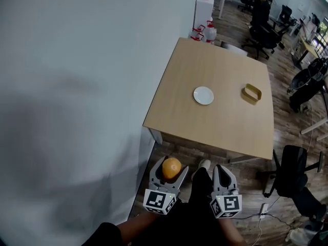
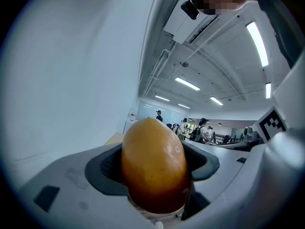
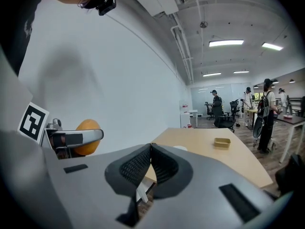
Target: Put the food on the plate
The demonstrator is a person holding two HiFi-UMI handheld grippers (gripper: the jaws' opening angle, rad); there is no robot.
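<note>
My left gripper [image 1: 171,172] is shut on an orange fruit [image 1: 171,167], smooth and round, held low near my body, well short of the table. In the left gripper view the orange fruit [image 2: 153,165] fills the space between the jaws. My right gripper [image 1: 224,174] is shut with nothing in it, its pads [image 3: 143,167] pressed together. The small white plate [image 1: 203,95] lies in the middle of the light wooden table [image 1: 174,116] ahead. From the right gripper view the orange fruit [image 3: 86,136] shows at the left and the plate [image 3: 179,148] is just visible past the jaws.
A tan rectangular container [image 1: 251,93] sits on the table right of the plate. A white wall [image 1: 77,86] runs along the left. Office chairs [image 1: 292,170] stand on the wooden floor to the right. People and desks are far back.
</note>
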